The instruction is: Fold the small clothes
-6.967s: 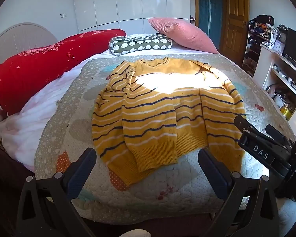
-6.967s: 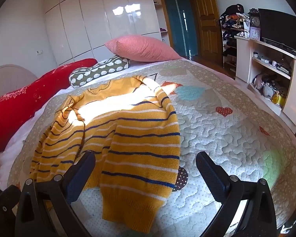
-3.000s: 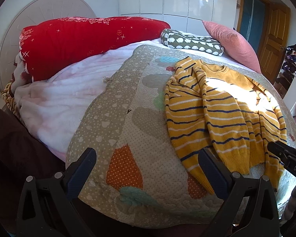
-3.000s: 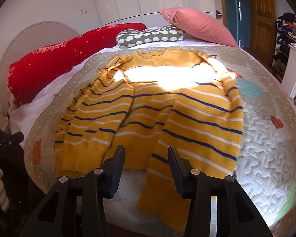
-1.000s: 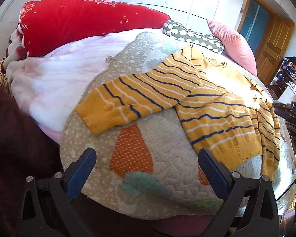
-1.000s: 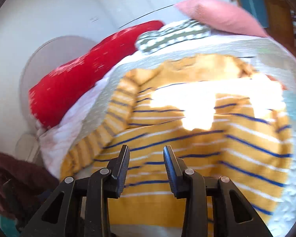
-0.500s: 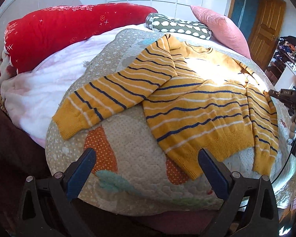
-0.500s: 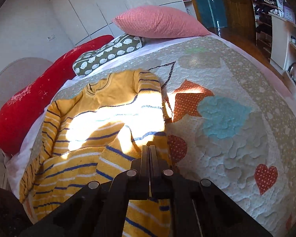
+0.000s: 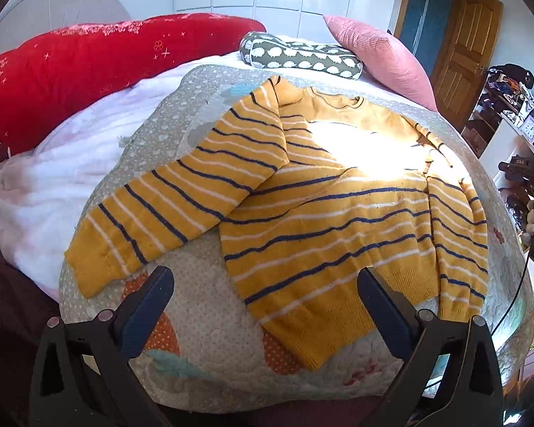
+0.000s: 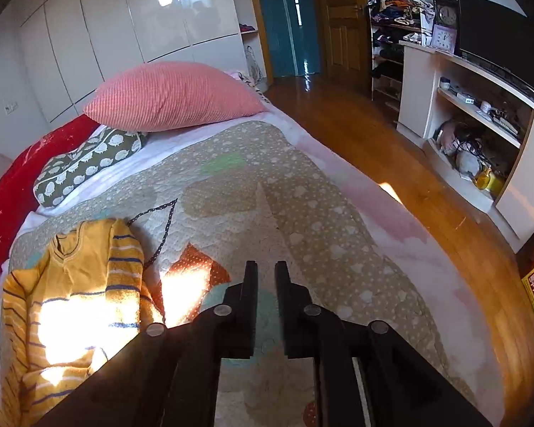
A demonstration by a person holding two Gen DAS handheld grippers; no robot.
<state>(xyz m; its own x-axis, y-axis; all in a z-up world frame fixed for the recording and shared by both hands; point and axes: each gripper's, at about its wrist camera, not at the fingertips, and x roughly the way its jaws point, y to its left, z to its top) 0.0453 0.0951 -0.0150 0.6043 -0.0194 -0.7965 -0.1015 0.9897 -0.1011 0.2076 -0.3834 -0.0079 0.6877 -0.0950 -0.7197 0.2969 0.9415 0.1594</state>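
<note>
Sweater (image 9: 338, 213) sleeve now spread; right gripper (image 10: 266, 274) opening, seemingly empty

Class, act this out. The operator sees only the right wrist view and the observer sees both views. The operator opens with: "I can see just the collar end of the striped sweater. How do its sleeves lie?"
Observer: The sleeve nearer the red pillow is spread out sideways across the quilt, away from the striped sweater body.
Operator: And the other sleeve?
Observer: The other sleeve lies straight along the body's edge, with its cuff down by the hem.
Operator: Is the left tool gripping anything?
Observer: No. The left tool is wide open near the hem with nothing clamped.
</note>
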